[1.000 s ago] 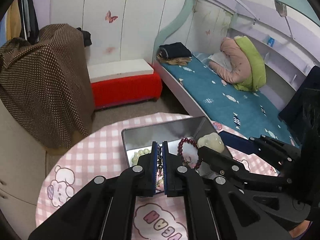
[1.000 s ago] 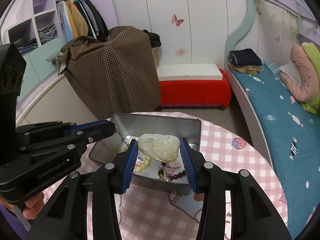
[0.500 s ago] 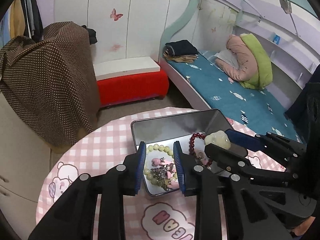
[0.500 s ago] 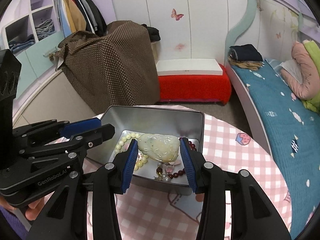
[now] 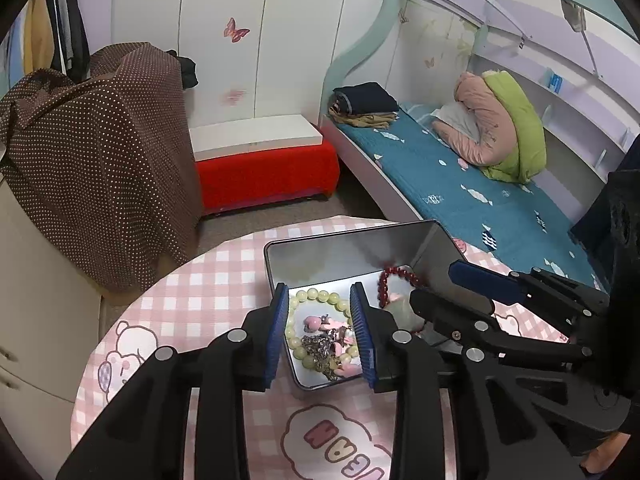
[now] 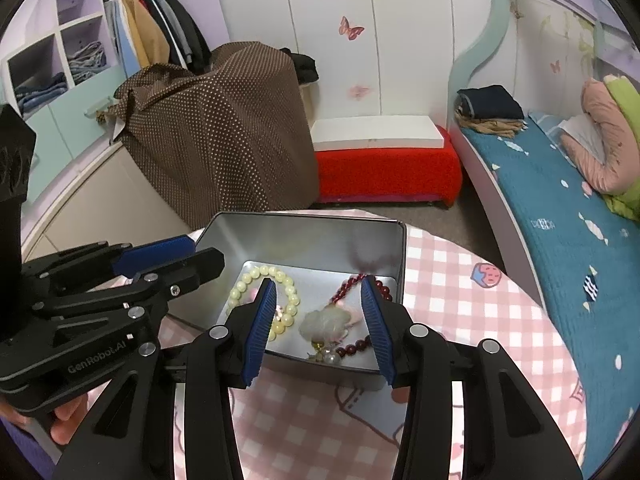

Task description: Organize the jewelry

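Four or so pieces lie inside the open silver metal tin (image 6: 304,236): pale green bead bracelet (image 6: 262,271), dark red bead bracelet (image 5: 396,273), carved pale pendant (image 6: 323,323). Your left gripper (image 5: 319,294), jaws just opening, and right gripper (image 6: 319,285) hover spread and empty above the tin; no jewelry shows outside it.

An open silver tin (image 6: 304,240) sits at frame centre. Inside lie a pale green bead bracelet (image 6: 280,280) at left, a dark red bead bracelet (image 6: 352,284) at right, and a pale jade pendant (image 6: 322,325) between them.
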Action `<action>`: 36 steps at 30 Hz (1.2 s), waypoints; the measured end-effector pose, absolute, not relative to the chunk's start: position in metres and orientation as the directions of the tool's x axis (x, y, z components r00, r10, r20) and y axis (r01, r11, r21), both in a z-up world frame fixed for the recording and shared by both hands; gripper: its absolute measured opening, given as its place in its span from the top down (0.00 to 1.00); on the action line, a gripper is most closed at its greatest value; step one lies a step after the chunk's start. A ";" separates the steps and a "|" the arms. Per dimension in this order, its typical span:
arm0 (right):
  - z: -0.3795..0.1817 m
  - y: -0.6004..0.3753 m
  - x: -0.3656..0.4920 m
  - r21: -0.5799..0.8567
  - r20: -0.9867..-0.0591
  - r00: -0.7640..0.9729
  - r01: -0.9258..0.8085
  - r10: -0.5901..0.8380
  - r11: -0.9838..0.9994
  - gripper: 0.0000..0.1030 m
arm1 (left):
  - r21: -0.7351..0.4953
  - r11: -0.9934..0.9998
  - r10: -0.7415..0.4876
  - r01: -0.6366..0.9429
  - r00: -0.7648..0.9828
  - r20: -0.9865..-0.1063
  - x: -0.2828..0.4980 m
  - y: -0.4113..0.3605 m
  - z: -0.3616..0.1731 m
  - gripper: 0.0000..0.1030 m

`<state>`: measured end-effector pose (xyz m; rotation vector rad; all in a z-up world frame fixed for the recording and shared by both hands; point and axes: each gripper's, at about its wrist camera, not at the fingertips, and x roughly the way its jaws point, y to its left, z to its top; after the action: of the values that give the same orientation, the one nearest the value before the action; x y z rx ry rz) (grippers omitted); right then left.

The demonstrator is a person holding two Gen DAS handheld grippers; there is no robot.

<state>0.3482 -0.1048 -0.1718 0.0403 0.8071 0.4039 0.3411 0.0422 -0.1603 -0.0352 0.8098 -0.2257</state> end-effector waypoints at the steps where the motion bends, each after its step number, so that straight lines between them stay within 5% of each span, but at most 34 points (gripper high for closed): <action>1: -0.171 -0.106 0.348 0.187 -0.693 0.621 -0.335 0.365 0.924 0.57 | -0.115 0.976 -0.210 0.184 0.669 -0.713 0.340 0.042 -0.160 0.67; 12: -0.134 -0.122 0.309 0.173 -0.637 0.683 -0.324 0.357 0.930 0.47 | -0.107 0.988 -0.151 0.107 0.746 -0.648 0.305 0.053 -0.127 0.28; 36: -0.009 -0.158 0.054 0.028 -0.377 0.897 -0.239 0.232 0.971 0.25 | -0.043 0.986 -0.163 0.159 0.904 -0.395 0.068 0.019 -0.023 0.20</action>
<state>0.0542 -0.1580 -0.0095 -0.0190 0.3878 0.2442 0.0679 0.0193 -0.0234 -0.0097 0.4095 -0.1663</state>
